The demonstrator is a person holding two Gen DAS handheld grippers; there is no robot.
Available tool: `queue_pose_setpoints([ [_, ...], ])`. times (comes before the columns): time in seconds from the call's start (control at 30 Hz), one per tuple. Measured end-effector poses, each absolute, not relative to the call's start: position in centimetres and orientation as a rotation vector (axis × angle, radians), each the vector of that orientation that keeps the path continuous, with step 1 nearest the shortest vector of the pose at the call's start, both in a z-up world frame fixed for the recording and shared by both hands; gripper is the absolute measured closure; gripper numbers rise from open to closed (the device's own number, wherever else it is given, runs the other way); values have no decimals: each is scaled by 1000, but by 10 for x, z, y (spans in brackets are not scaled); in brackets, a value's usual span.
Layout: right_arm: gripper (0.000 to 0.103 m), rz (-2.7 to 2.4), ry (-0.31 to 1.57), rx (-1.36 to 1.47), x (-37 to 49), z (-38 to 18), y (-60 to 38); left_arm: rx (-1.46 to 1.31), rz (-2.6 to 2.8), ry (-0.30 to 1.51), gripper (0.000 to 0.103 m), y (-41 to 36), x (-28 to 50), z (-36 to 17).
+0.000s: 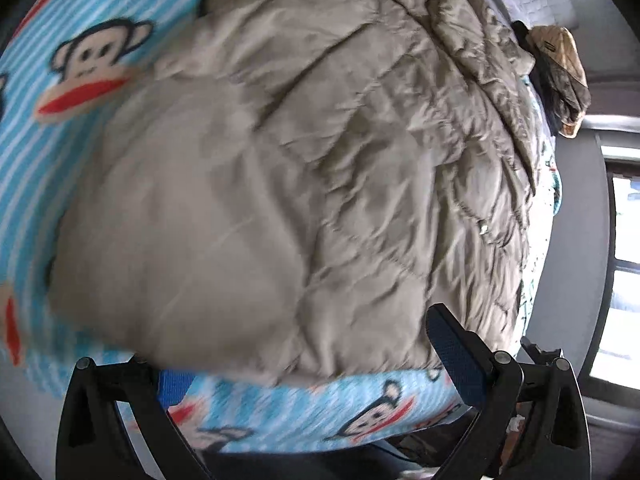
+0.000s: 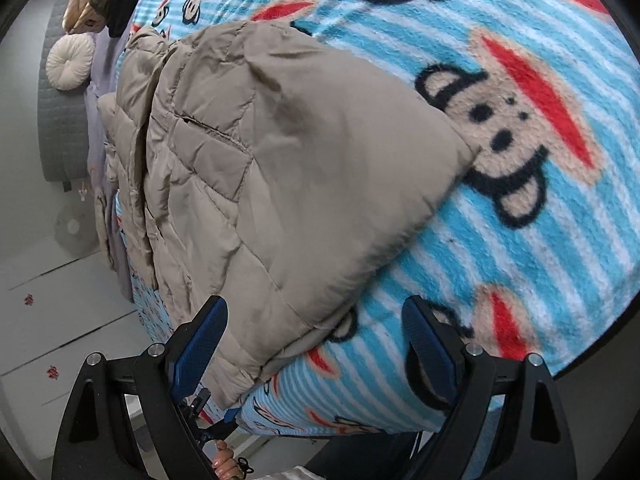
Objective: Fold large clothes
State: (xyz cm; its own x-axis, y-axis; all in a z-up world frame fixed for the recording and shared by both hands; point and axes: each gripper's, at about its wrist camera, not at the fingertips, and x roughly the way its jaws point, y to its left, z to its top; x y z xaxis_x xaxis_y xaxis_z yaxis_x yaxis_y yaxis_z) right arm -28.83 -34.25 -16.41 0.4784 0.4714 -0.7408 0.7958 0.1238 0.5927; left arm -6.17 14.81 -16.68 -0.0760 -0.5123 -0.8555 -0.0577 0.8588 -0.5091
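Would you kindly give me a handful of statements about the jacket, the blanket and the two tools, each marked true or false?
1. The beige quilted jacket lies on a blue striped blanket printed with monkey faces. True.
2. The right tool is clamped shut on the jacket. False: its jaws are spread wide, with the jacket's corner and some blanket between them.
3. The left tool is open. True, and the jacket's edge lies between its jaws.
4. The jacket hangs on a hanger. False: it lies flat on the bed.
5. A round white cushion sits beyond the jacket. True.
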Motion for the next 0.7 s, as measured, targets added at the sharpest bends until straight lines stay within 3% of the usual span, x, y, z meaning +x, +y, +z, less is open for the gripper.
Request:
queue_pose_setpoints([
  [0.1,12,-330,1119,1546,-279,-168,-342,-435,-417,1613,1,139,-54,-165],
  [0.13,12,-328,1105,1562,-276,-170,-343,-429,-423,1611,5,137,-52,-165],
  [0.17,12,-330,1091,1577,-275,-172,-343,-418,-422,1611,19,136,-50,-164],
  [0.2,12,-333,1077,1591,-273,-174,-343,-400,-418,1620,25,137,-48,-165],
  [0.27,12,-349,1047,1623,-271,-176,-343,-383,-414,1630,62,142,-46,-167],
  [0.3,14,-361,1031,1640,-271,-178,-343,-382,-418,1635,71,146,-44,-168],
  [0.33,17,-370,1008,1662,-273,-179,-342,-393,-422,1635,79,151,-42,-169],
  [0.37,31,-377,995,1676,-275,-180,-342,-416,-433,1632,84,157,-41,-168],
  [0.4,56,-388,988,1689,-277,-182,-342,-437,-448,1626,86,162,-39,-166],
  [0.47,86,-422,985,1710,-283,-185,-341,-440,-477,1608,86,168,-36,-160],
  [0.57,94,-449,945,1683,-283,-174,-337,-410,-536,1553,86,170,-29,-136],
  [0.7,95,-408,914,1605,-266,-143,-336,-418,-593,1481,86,168,-9,-101],
])
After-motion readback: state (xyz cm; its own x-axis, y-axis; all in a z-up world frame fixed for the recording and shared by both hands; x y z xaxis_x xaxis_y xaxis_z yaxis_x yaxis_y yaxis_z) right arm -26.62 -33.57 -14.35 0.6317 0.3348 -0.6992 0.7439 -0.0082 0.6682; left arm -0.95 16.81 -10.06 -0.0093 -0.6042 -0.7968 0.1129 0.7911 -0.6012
